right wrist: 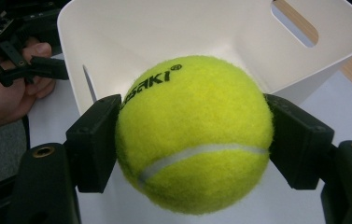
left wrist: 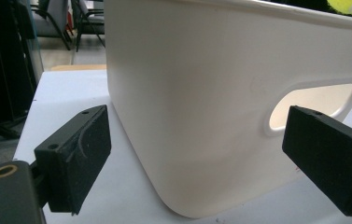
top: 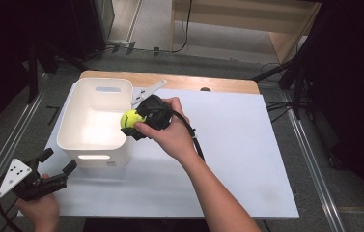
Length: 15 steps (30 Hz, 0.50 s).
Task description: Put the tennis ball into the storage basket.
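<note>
Over bin (top: 71, 123) rim: right gripper (top: 132, 123) clamps ball (top: 131, 118); left gripper (top: 56, 163) agape.

Open white bin (top: 95, 126) beneath ball (top: 131, 118)

Right gripper (right wrist: 192, 140) with both black jaws pressed against the sides of a yellow tennis ball (right wrist: 194, 135) at frame centre, black lettering on its upper left. Behind it, a white bin (right wrist: 211, 28) with a slot handle at upper right. At upper left, a hand (right wrist: 5, 93) holding the other gripper (right wrist: 47, 67).
</note>
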Available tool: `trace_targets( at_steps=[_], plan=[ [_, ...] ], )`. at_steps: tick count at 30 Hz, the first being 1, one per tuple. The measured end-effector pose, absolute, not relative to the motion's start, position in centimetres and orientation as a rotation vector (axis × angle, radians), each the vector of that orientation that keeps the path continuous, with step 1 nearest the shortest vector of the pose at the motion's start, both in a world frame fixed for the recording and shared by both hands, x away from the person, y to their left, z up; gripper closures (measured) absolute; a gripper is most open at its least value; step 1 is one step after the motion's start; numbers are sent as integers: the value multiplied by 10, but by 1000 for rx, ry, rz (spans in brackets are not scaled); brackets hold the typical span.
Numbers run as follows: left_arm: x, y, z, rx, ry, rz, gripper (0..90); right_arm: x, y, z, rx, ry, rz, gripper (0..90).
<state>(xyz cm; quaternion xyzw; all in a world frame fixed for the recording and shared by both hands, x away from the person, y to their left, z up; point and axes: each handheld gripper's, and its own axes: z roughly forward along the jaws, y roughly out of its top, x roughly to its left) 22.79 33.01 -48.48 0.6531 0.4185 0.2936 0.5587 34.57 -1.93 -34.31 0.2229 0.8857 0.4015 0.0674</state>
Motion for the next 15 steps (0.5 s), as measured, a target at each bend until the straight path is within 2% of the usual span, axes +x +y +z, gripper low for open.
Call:
trace_targets(
  at_steps=[15],
  plan=[
    [228,331,-485,1537,984,688,79,348,-4,-340,632,2678,1222,242]
  ],
)
